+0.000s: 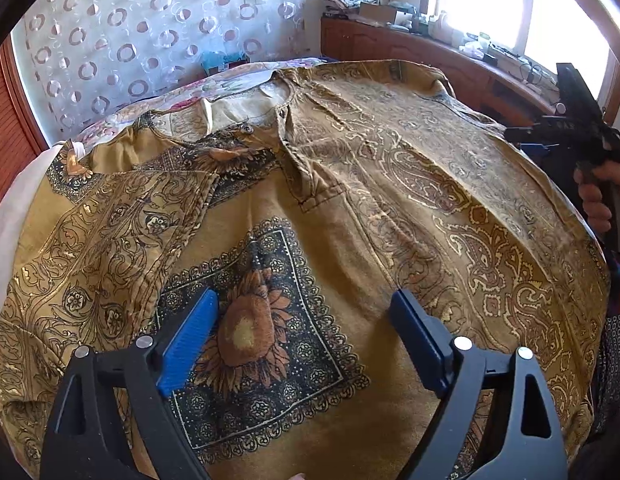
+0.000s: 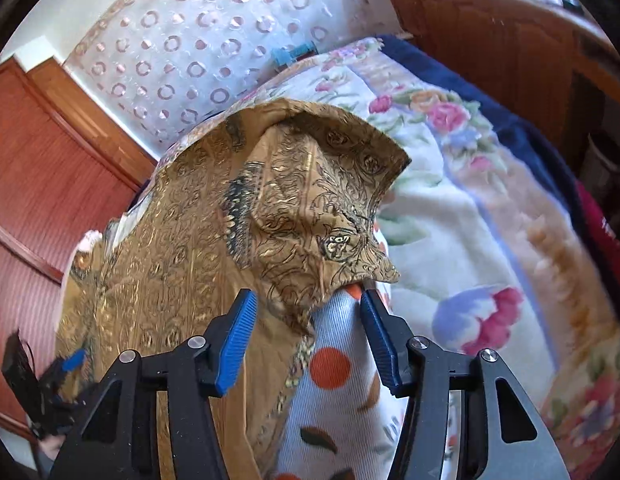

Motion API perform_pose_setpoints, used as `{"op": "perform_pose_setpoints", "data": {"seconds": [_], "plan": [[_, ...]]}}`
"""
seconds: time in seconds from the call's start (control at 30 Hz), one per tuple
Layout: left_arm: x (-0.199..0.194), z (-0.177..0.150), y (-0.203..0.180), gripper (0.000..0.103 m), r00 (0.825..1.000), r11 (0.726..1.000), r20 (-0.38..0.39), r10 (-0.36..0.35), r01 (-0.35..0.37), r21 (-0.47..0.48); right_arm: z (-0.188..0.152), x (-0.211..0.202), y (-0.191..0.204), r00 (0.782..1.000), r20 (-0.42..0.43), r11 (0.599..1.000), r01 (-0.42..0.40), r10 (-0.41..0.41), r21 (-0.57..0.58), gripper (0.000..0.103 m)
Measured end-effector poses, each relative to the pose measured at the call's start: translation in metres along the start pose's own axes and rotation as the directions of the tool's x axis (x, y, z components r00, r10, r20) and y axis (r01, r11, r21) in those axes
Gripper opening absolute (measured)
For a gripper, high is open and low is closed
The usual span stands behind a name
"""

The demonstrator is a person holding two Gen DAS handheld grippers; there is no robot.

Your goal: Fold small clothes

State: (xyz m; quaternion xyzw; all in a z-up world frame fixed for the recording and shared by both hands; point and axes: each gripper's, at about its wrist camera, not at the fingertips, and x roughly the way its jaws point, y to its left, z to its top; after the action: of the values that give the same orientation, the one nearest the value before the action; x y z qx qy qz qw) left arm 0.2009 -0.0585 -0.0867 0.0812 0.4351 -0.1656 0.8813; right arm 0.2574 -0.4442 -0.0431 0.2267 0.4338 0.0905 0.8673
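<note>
The mustard shirt (image 1: 350, 208) blankets the near bed; its raised sleeve (image 2: 310, 200) rises before the right tongs (image 2: 305, 340) — open floral blanket (image 2: 490, 240) lies rightward.

Setting: home bedroom. Bed with floral blanket (image 2: 462, 216) ahead-right of the right jaws; sheer curtain with ring pattern (image 1: 149, 40) beyond the left jaws; wooden cabinet (image 1: 410, 56), cluttered, under a bright window (image 1: 510, 8) far ahead-right.

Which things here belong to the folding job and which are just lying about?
For the job: mustard patterned shirt, left gripper, right gripper.
Lying about: floral blanket, polka-dot cloth, windowsill clutter, wooden cabinet.
</note>
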Motion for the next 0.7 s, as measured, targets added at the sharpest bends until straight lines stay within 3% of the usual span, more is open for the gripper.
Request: {"op": "perform_pose_setpoints", "data": {"seconds": [0.27,0.37,0.43,0.53,0.7], "plan": [[0.002,0.001,-0.001,0.089,1.0,1.0,0.0,0.001,-0.001,0.001,0.016,0.017,-0.022,0.996,0.005,0.985,-0.084,0.084,0.151,0.05],[0.002,0.001,-0.001,0.089,1.0,1.0,0.0,0.001,-0.001,0.001,0.017,0.011,-0.029,0.996,0.024,0.978,-0.09,0.087,0.186,0.037],[0.002,0.001,-0.001,0.089,1.0,1.0,0.0,0.001,-0.001,0.001,0.017,0.005,-0.027,0.996,0.049,0.98,-0.079,0.071,0.182,0.022],[0.002,0.001,-0.001,0.089,1.0,1.0,-0.001,0.002,-0.002,0.001,0.018,-0.006,-0.023,0.995,0.084,0.985,-0.068,0.055,0.161,0.01],[0.003,0.002,0.0,0.089,1.0,1.0,-0.001,0.004,-0.004,0.003,0.02,-0.018,0.008,0.989,0.149,0.999,-0.006,-0.001,0.047,0.006]]}}
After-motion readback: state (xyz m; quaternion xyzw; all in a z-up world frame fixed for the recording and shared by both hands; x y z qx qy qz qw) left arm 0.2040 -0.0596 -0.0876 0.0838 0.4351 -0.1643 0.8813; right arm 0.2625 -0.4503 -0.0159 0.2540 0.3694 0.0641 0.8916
